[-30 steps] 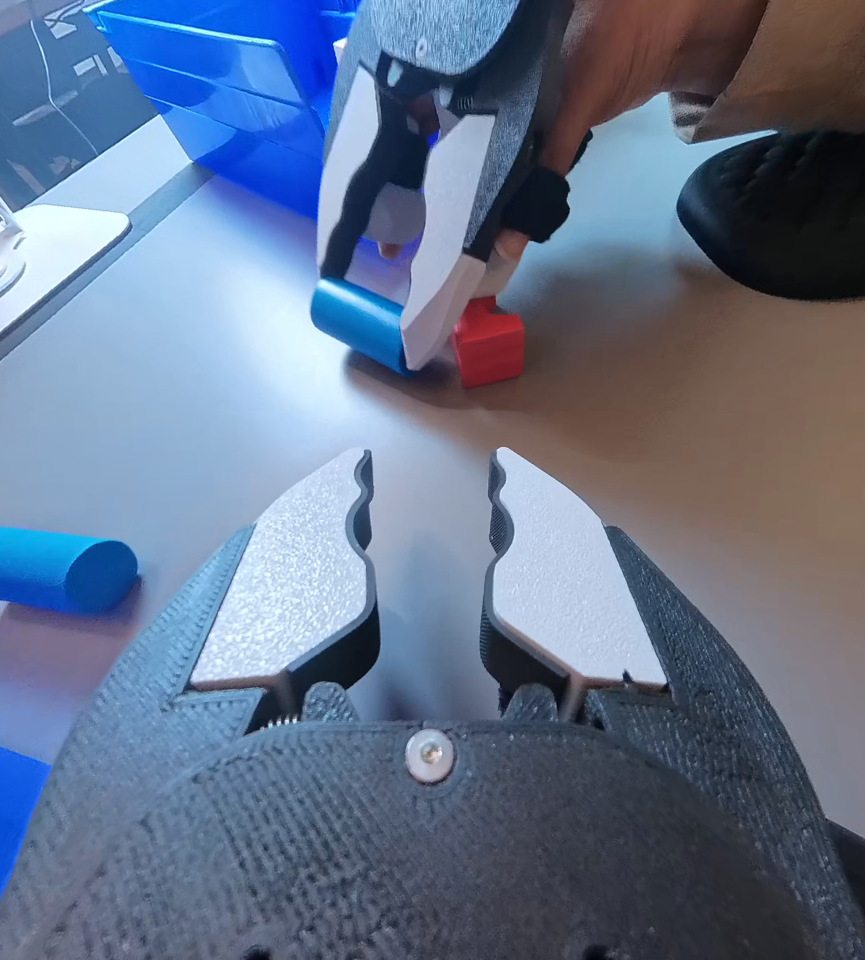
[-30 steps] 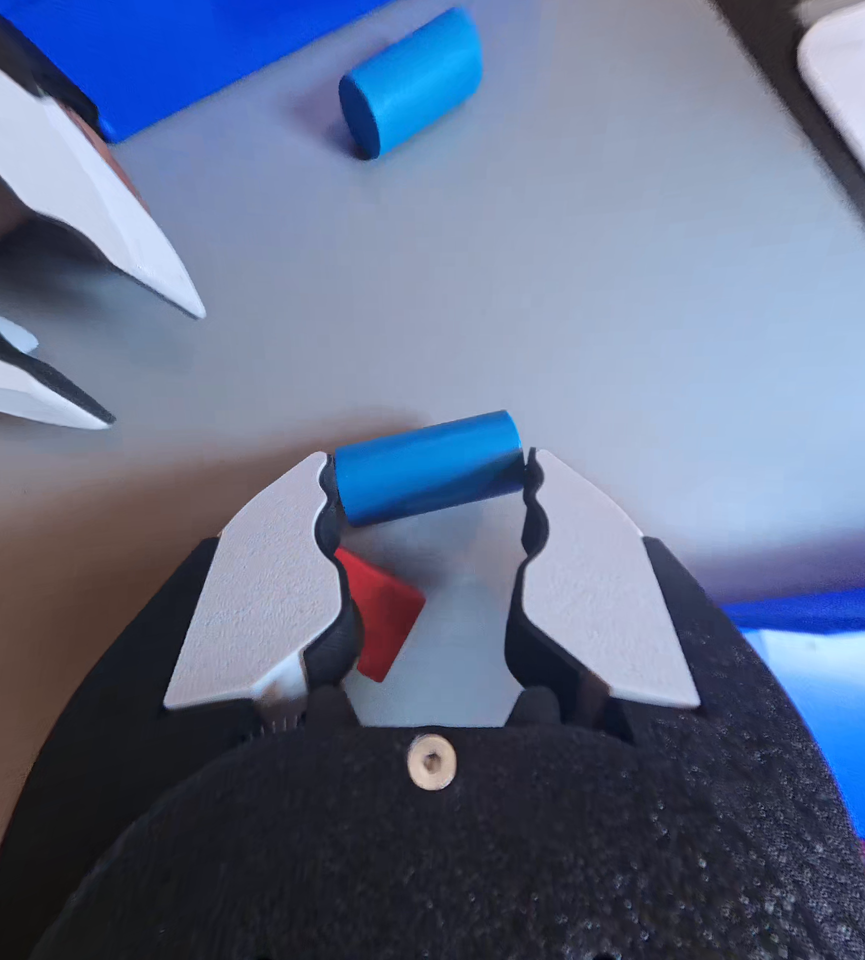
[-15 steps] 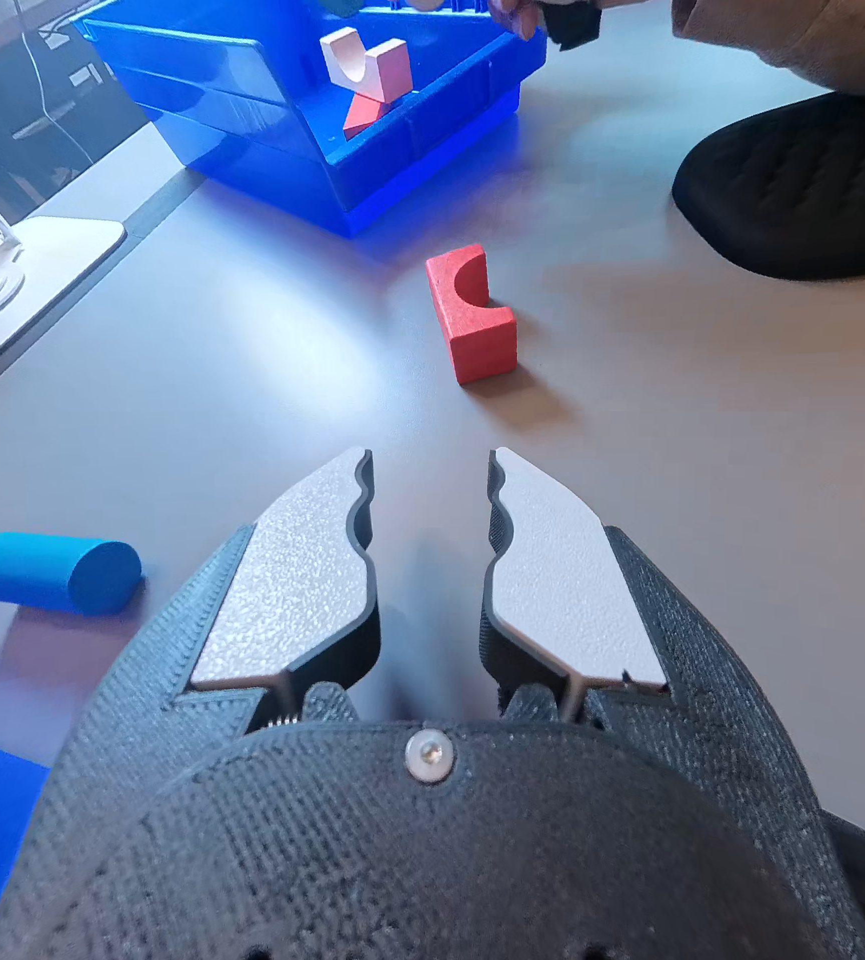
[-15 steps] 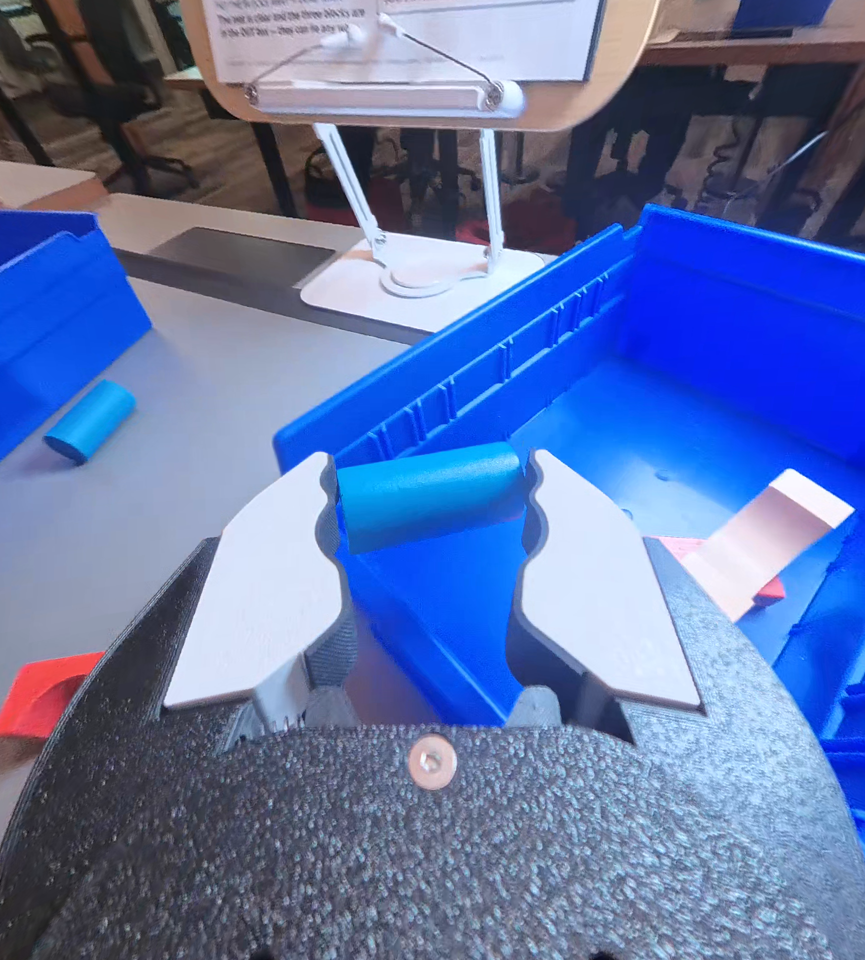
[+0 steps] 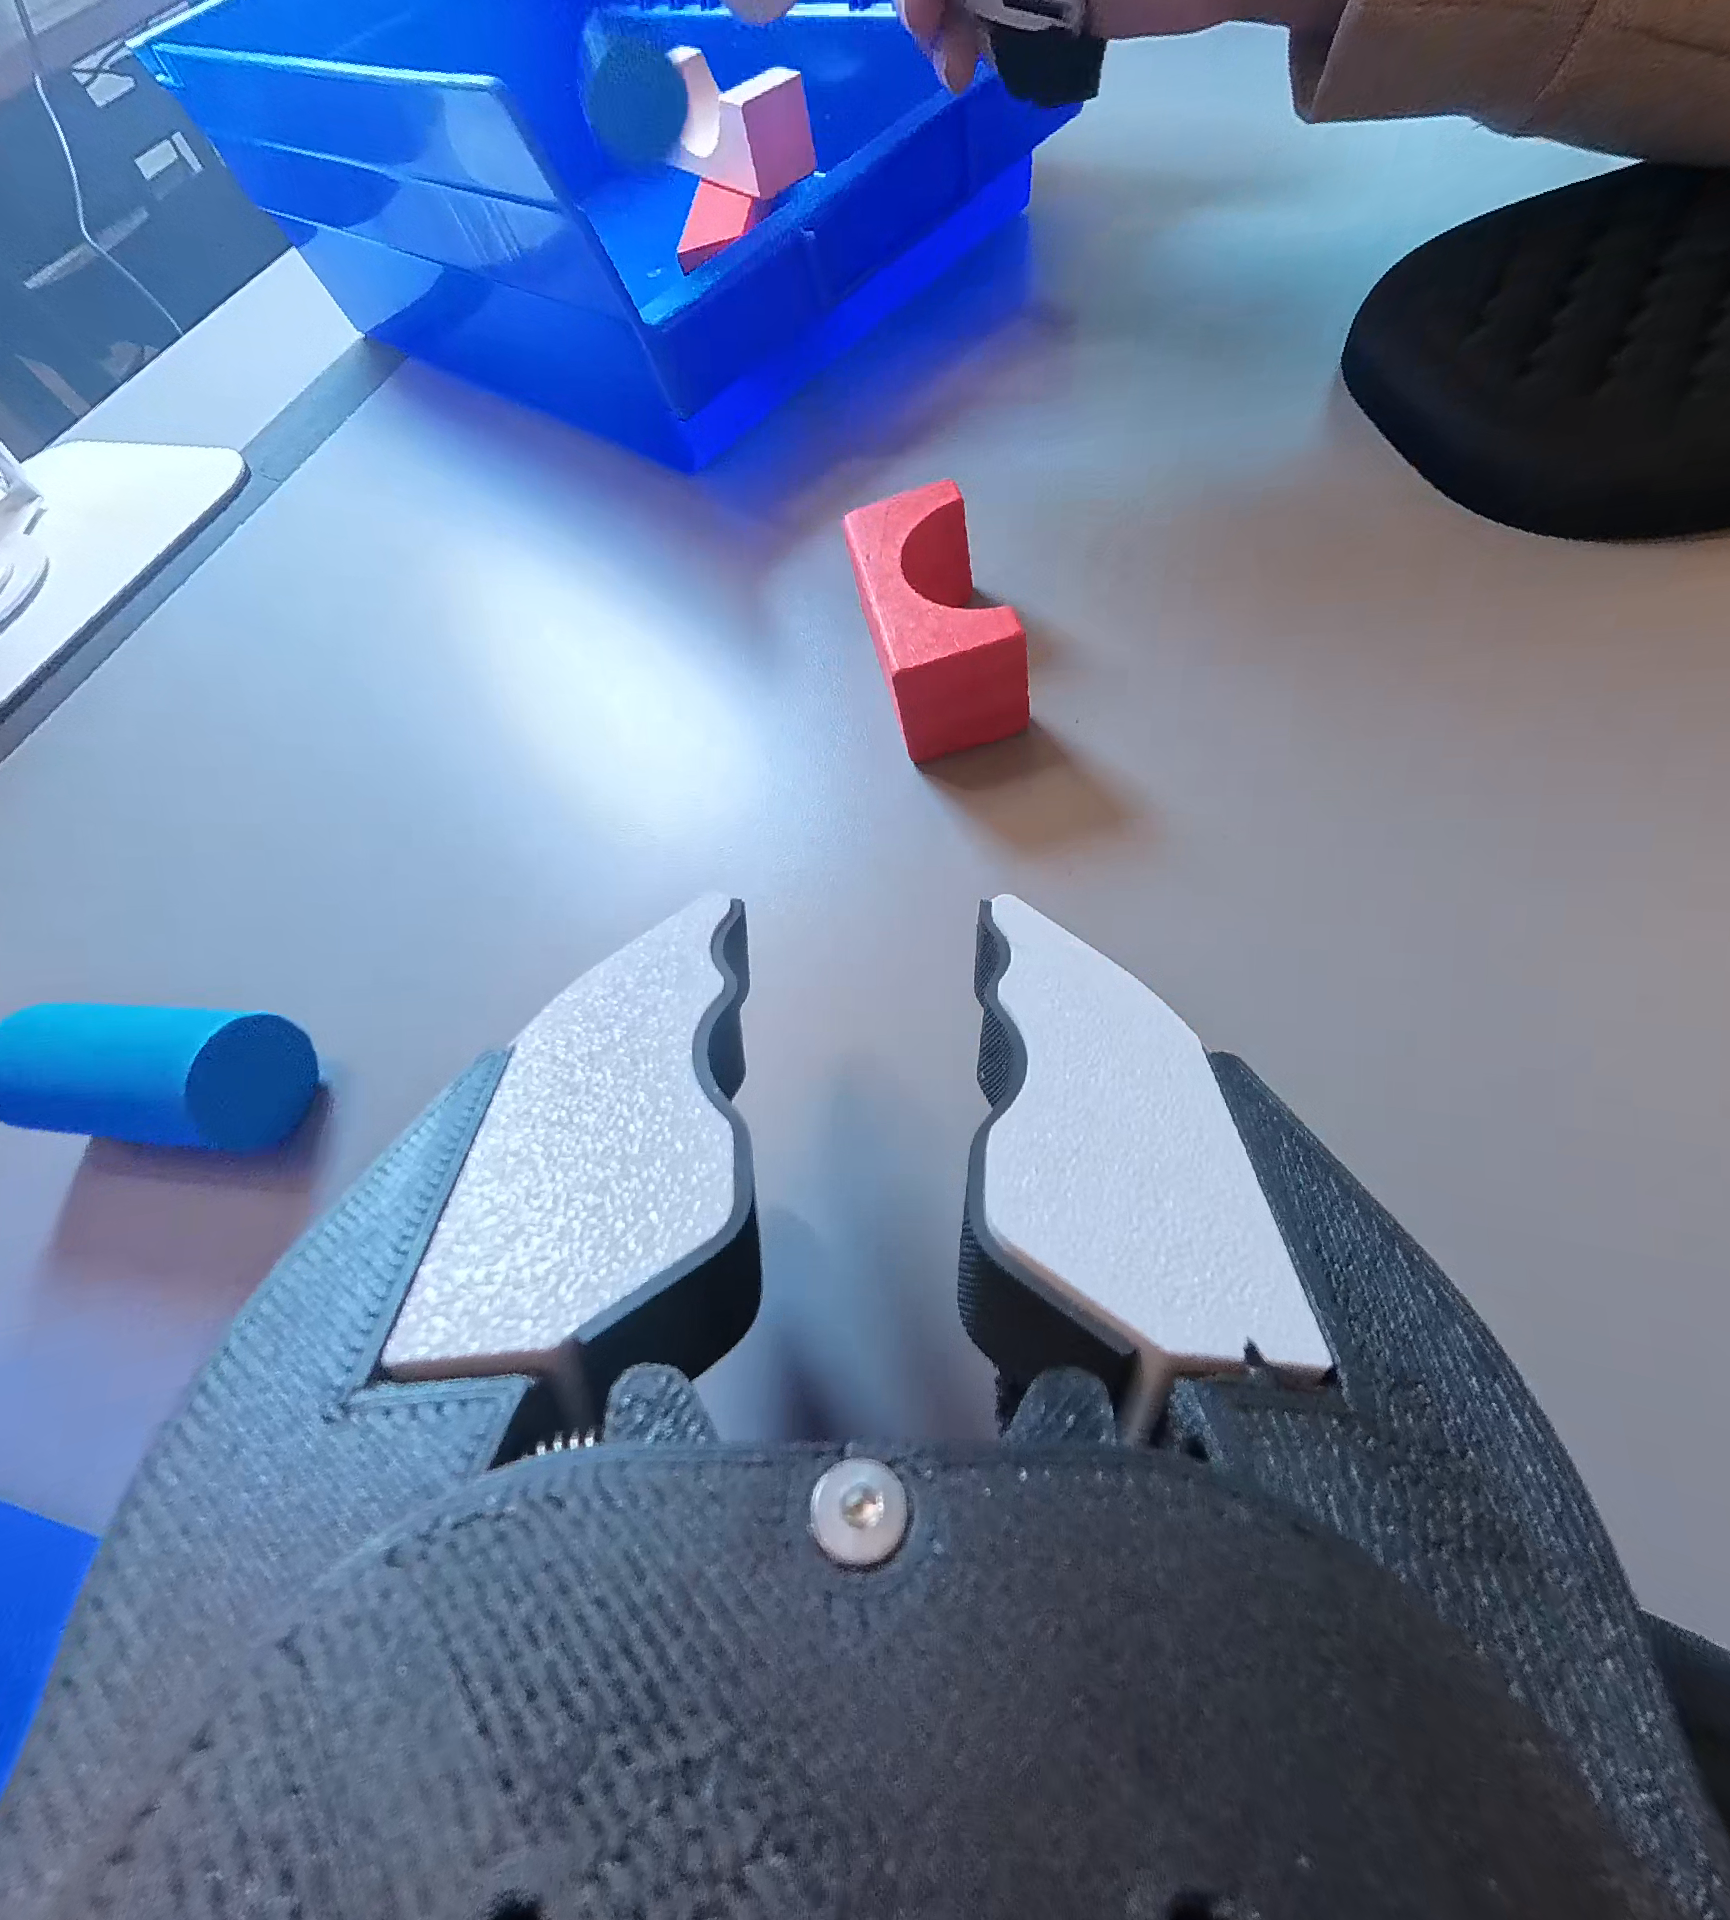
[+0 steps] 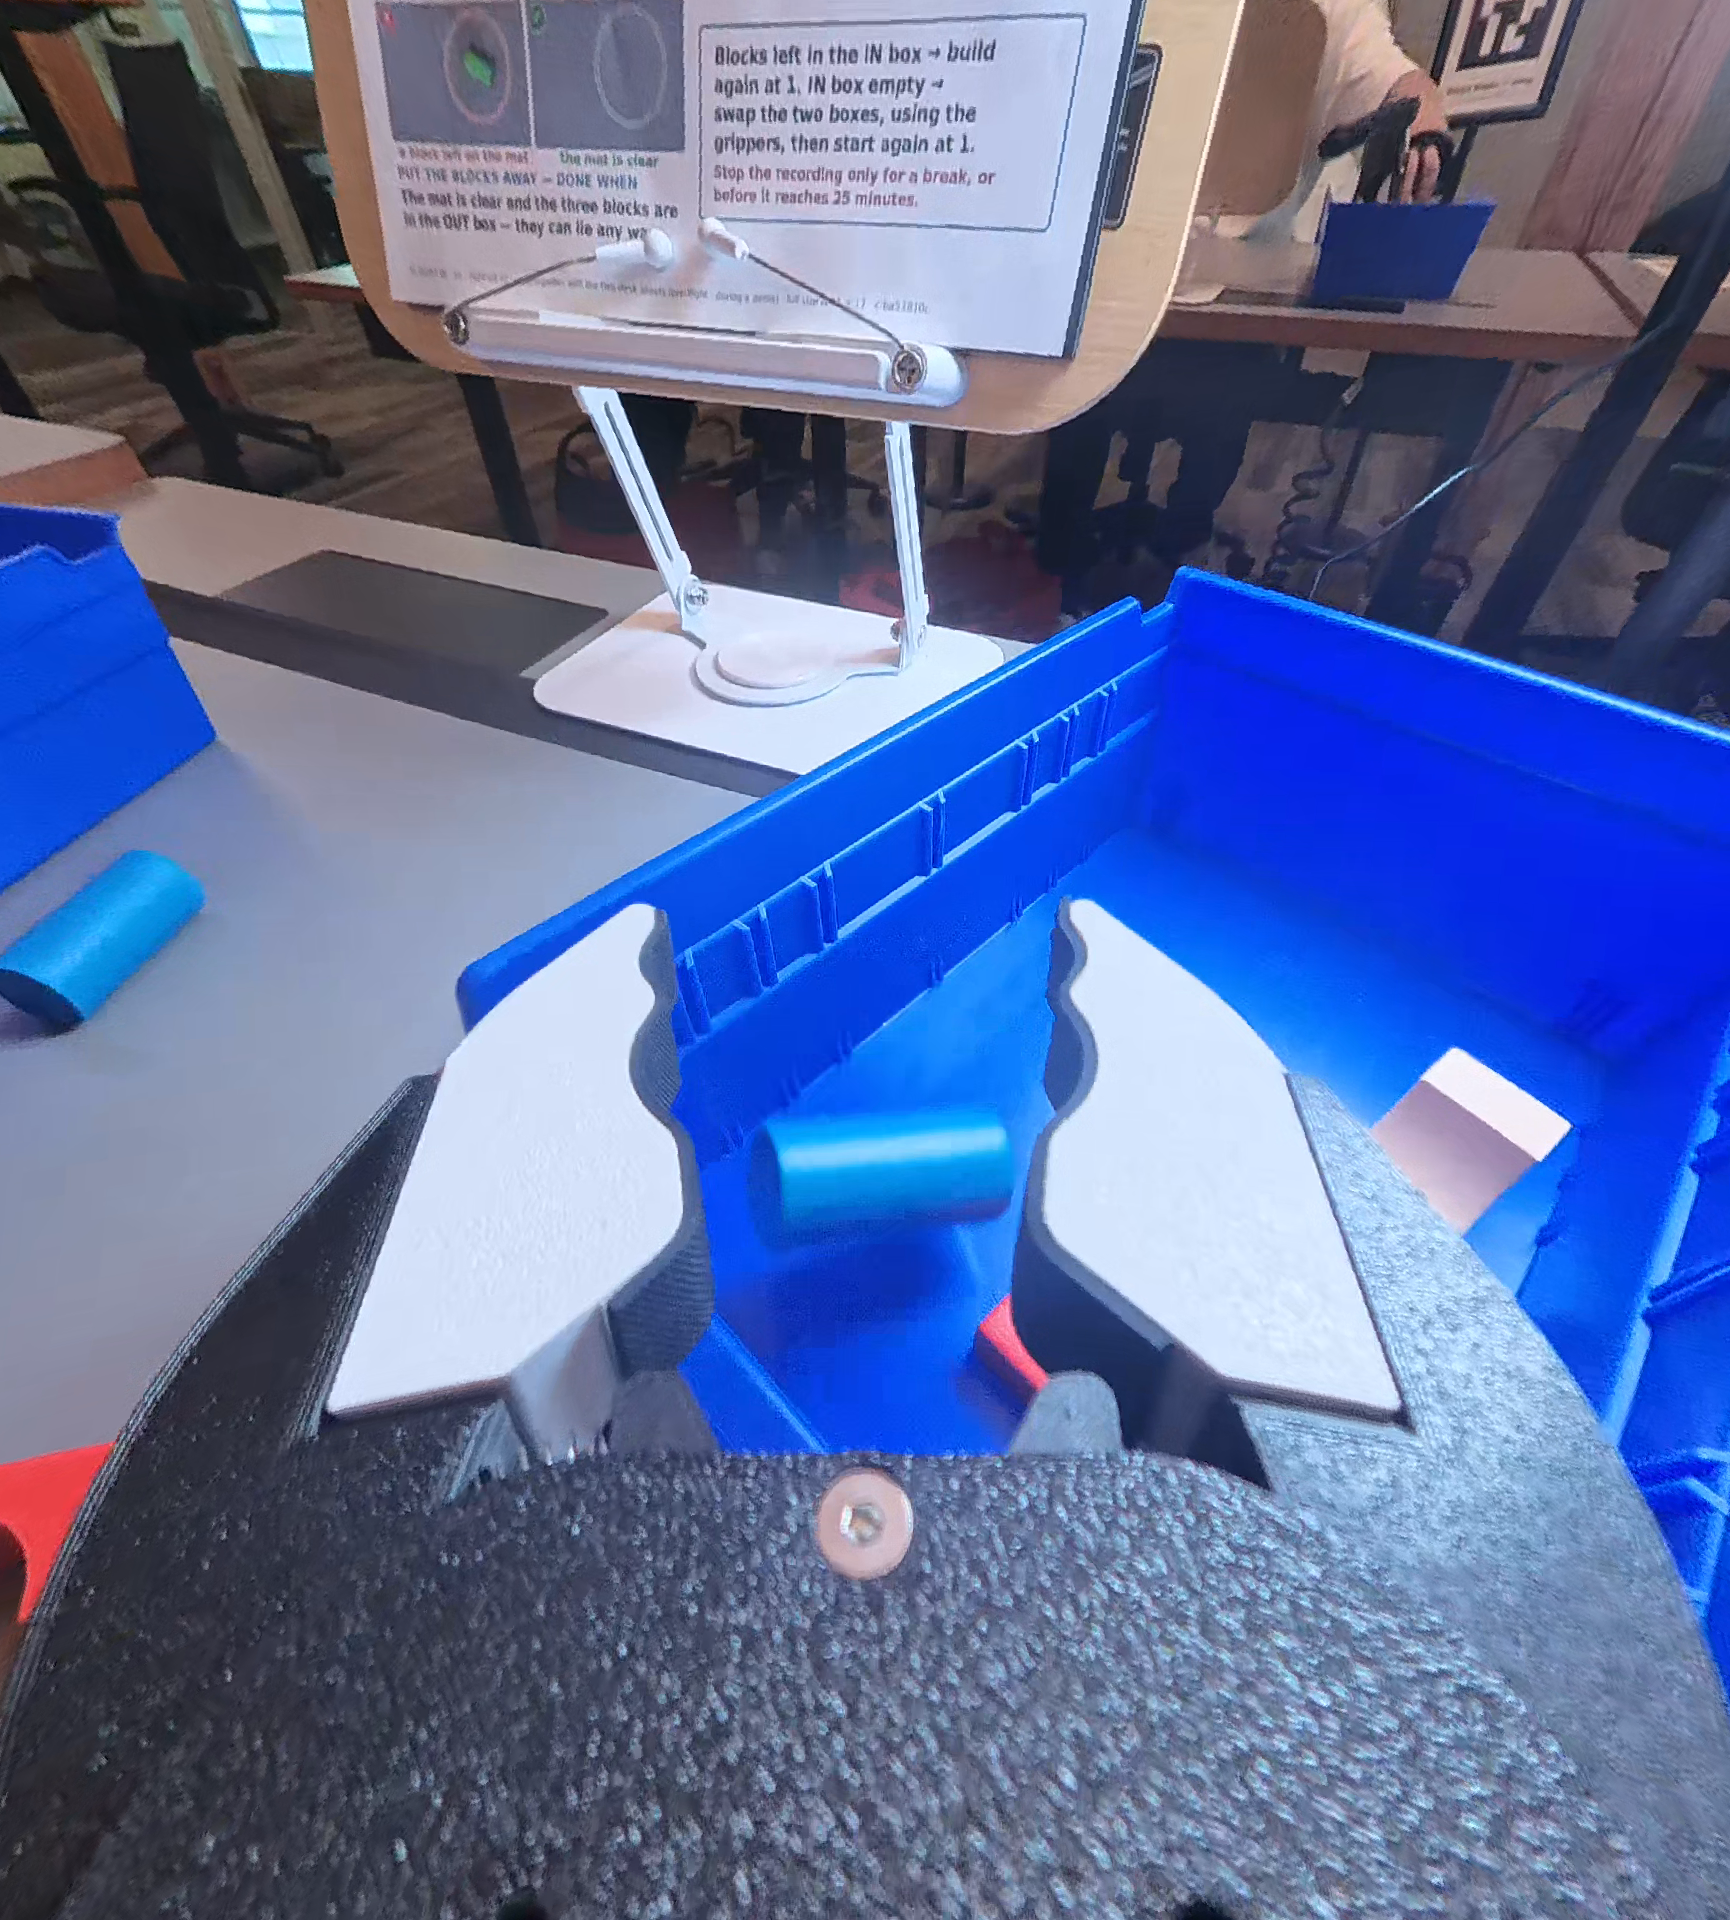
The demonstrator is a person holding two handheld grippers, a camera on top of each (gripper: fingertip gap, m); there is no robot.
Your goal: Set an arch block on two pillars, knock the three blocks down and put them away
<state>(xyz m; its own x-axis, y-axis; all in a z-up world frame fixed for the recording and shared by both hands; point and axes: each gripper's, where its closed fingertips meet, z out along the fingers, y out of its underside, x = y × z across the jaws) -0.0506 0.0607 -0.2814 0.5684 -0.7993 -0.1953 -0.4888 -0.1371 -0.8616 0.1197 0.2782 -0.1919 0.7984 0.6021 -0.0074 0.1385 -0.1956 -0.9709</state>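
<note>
Two grippers are sitting spread, nothing pinched. R gripper (image 6: 861,997) is hanging over the blue bin (image 6: 1463,748); one blue cylinder (image 6: 882,1179) is showing inside the bin btwn its fingers, not touching them. L gripper (image 5: 859,956) is hovering above the grey table (image 5: 425,727), w/ the red arch block (image 5: 934,634) ahead and another blue cylinder (image 5: 144,1075) lying off to its left.

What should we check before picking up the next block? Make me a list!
1. Right gripper let go: ok, jaws apart, nothing between them.
2. Dropped blue cylinder in the blue bin: ok, though blurred, maybe not settled.
3. Left gripper ready: ok, open and empty.
4. Red arch block reachable: ok, alone on the table ahead of the left gripper.
5. Second blue cylinder reachable: ok, lying on its side, left of the left gripper.
6. Room in the bin: ok, bare floor shows beside a pink block.
</note>
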